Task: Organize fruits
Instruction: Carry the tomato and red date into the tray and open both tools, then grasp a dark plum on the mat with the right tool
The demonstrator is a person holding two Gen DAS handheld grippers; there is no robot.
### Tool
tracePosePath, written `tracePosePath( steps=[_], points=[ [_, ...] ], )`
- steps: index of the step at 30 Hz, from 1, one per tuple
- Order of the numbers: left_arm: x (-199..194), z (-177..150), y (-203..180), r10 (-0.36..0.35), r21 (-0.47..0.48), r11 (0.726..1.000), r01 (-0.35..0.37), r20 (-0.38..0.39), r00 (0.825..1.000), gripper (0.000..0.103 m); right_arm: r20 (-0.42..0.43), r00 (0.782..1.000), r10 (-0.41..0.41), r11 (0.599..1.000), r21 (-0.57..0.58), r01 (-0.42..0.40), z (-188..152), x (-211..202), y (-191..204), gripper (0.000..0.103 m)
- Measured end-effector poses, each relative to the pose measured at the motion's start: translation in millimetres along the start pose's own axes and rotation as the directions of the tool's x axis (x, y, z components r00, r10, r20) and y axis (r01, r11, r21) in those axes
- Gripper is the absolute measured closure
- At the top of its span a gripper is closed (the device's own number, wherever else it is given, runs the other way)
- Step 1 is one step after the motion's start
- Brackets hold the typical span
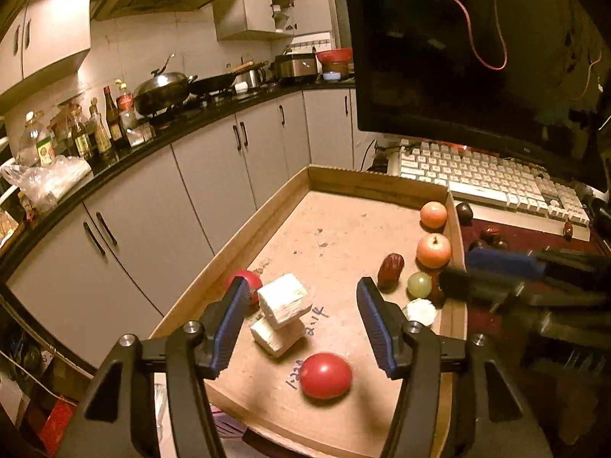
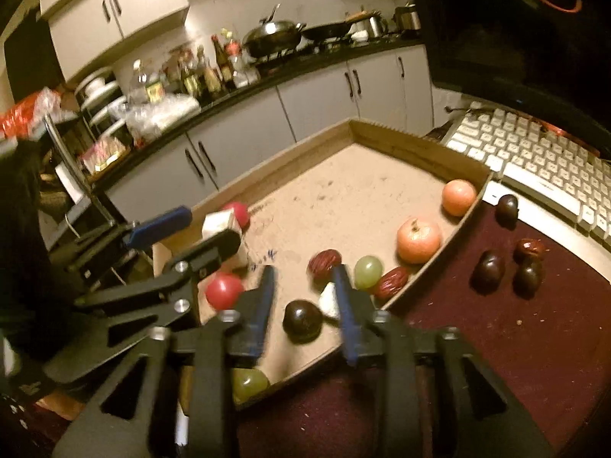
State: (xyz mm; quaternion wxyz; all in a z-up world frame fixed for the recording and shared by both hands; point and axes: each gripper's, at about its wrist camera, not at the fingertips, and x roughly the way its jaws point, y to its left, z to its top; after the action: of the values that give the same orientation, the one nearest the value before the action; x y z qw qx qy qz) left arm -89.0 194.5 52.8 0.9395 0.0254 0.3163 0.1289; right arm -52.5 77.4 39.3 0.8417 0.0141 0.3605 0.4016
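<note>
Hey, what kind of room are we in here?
Most likely a home kitchen doubling as a desk: a wok on the stove, sauce bottles on the counter, and a keyboard beside the cardboard fruit tray.

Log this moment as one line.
left gripper: open, empty | right gripper: open over dark plum | cardboard tray: fruit inside

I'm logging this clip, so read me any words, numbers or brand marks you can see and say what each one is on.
"TCL", roughly, tiny: on the monitor lower bezel; not sure.
"1222", roughly: blue handwriting on the cardboard tray floor beside the near tomato.
More blue handwriting by the white blocks: not legible.
Bottle labels on the counter: too small.
Keyboard keycaps: too blurred.
</note>
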Motion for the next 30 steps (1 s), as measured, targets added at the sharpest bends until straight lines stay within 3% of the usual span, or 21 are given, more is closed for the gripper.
tracePosePath(
  steps=[6,13,20,30],
  points=[
    [-13.9,2.9,-20.4,-0.058,0.049,0.997,0.056,0.043,0.997,0.042,0.092,0.993,-0.074,0.996,0.058,0.069,3.2,-38.7,-44.1,0.057],
    [-22.8,2.8,-62.0,-0.199,0.133,0.972,0.193,0.032,0.980,0.042,0.109,0.978,-0.178,0.970,0.185,0.156,-9.0,-73.7,-110.4,0.057],
    [-27.8,0.0,-94.4,-0.320,0.187,0.930,0.315,-0.003,0.947,0.042,-0.043,0.977,-0.208,0.965,0.156,0.212,-13.5,-49.0,-123.2,0.058],
    [-10.7,-10.0,-110.7,-0.402,0.161,0.894,0.418,-0.121,0.908,0.042,-0.116,0.959,-0.258,0.958,0.098,0.270,-2.4,-12.0,-127.5,0.058]
  ],
)
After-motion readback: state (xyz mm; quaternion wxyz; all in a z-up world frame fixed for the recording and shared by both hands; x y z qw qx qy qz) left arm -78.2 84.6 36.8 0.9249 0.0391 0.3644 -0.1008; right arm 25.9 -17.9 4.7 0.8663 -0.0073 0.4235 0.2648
